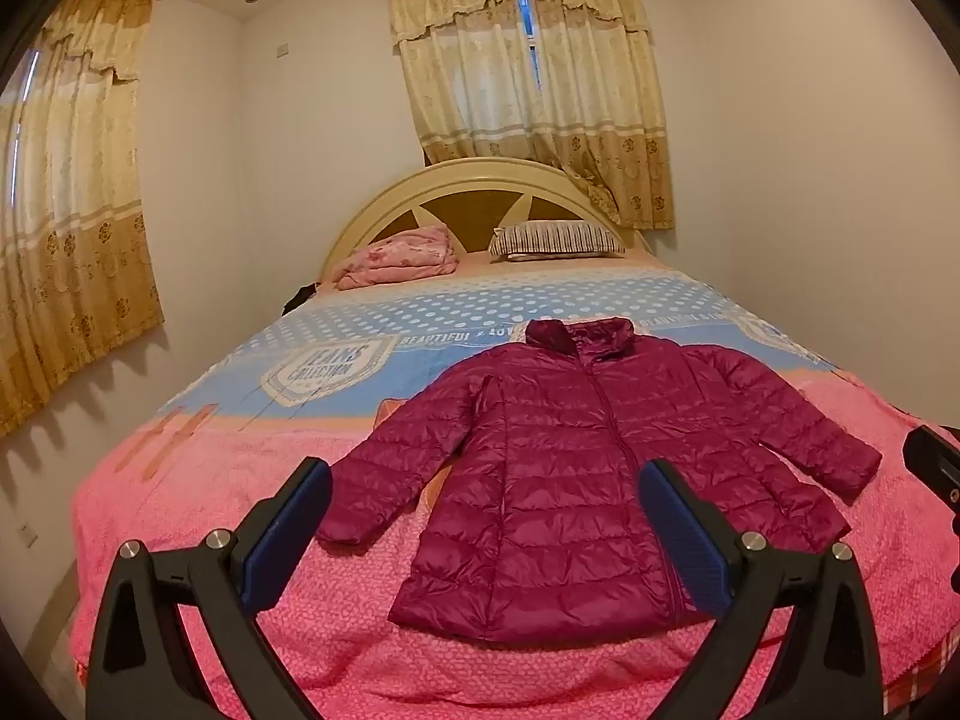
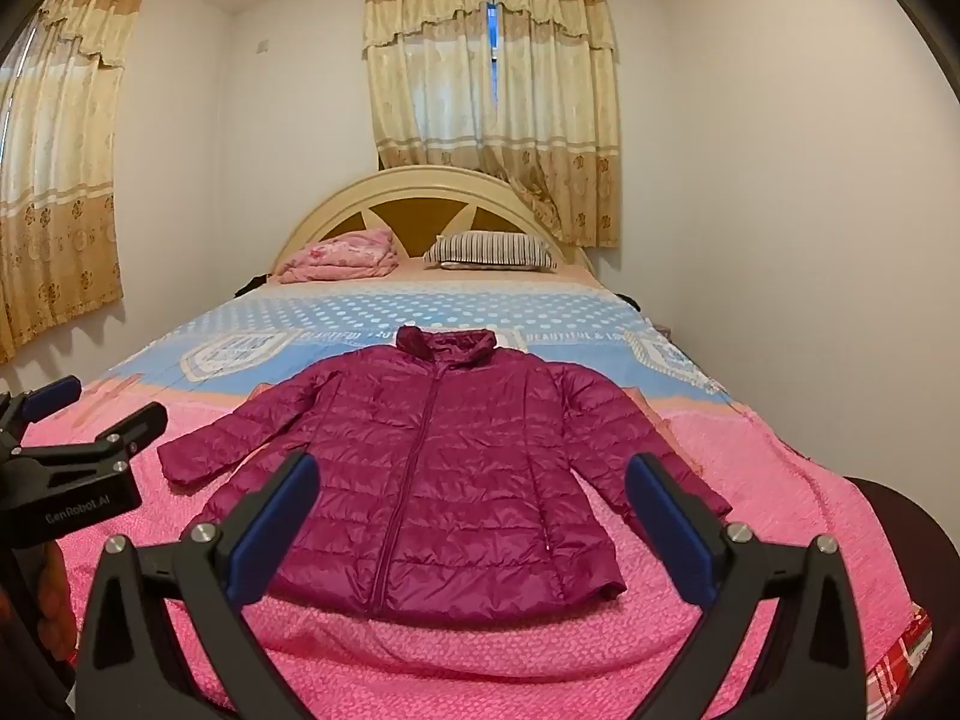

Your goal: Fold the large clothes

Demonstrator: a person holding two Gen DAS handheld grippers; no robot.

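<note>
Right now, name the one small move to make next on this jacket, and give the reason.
Probably bring the left gripper down toward the jacket's left sleeve cuff to fold it inward. The jacket lies flat and zipped on the bed with both sleeves spread, and both grippers are open and empty, the right gripper too.

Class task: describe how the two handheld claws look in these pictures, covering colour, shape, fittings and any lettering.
Both the left claw and the right claw have black angular frames, silver round bolts and flat blue pads. From the right wrist view, the left claw's black body bears pale lettering, GenRobot.AI.

A home bedroom: bed (image 1: 180, 480), pillow (image 1: 555, 240), curtained windows (image 1: 528, 90).
</note>
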